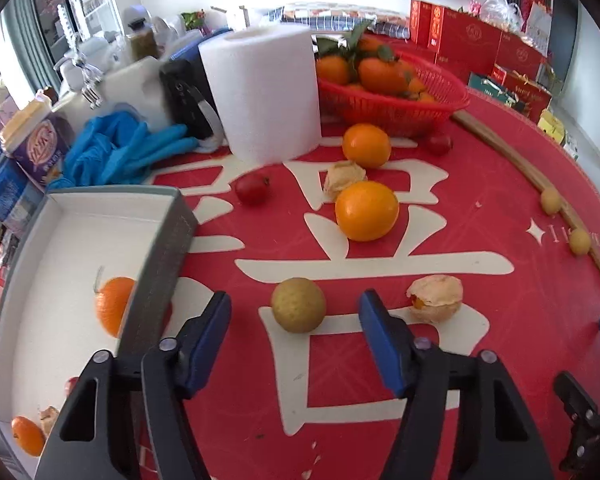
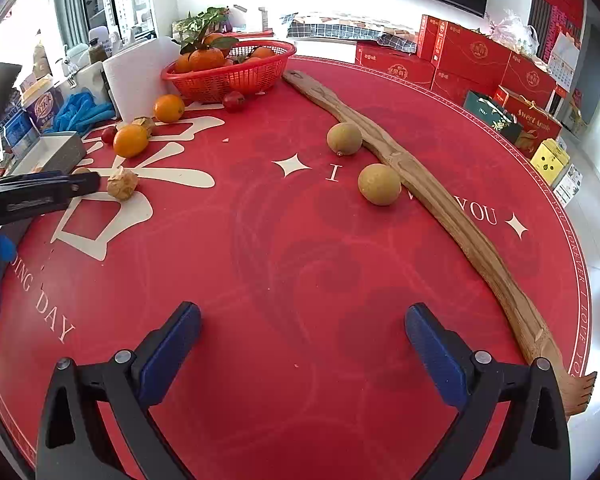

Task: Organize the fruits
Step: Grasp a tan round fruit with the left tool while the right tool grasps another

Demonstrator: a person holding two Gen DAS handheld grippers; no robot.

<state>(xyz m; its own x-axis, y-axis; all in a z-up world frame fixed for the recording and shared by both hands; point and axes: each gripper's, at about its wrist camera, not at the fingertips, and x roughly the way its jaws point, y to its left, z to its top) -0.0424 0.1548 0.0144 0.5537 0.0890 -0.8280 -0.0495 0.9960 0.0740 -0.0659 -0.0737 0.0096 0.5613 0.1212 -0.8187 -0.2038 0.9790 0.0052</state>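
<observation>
Two black gripper arms with blue pads fill the bottom of the left wrist view: the left gripper (image 1: 296, 312) stands open, its pads apart and pressing on nothing, with a brownish-green round fruit (image 1: 298, 305) on the tabletop (image 1: 500, 360) just beyond the gap between them. At the lower left of that frame sits a grey box (image 1: 162, 248) with a white inside, holding a large orange (image 1: 114, 306), a smaller orange (image 1: 27, 436) in its near corner and a papery husk fruit (image 1: 49, 416). Right of the box, toward the middle, lie a small red tomato (image 1: 253, 187), two loose oranges (image 1: 366, 211) and a husk fruit (image 1: 345, 174) between them. Another husk fruit (image 1: 435, 298), split open, lies at the lower right, just beyond the right pad. A white paper roll (image 1: 262, 92) stands upper middle, with a red basket (image 1: 392, 100) of leafy oranges to its right.

In the right wrist view, the right gripper (image 2: 303, 328) is also open at the bottom centre, with only red cloth between its pads. The left gripper's arm reaches in from the left edge. Two more brownish-green fruits (image 2: 379, 184) rest right of centre against a long wooden stick (image 2: 452, 208) that curves from the upper middle to the lower right.
</observation>
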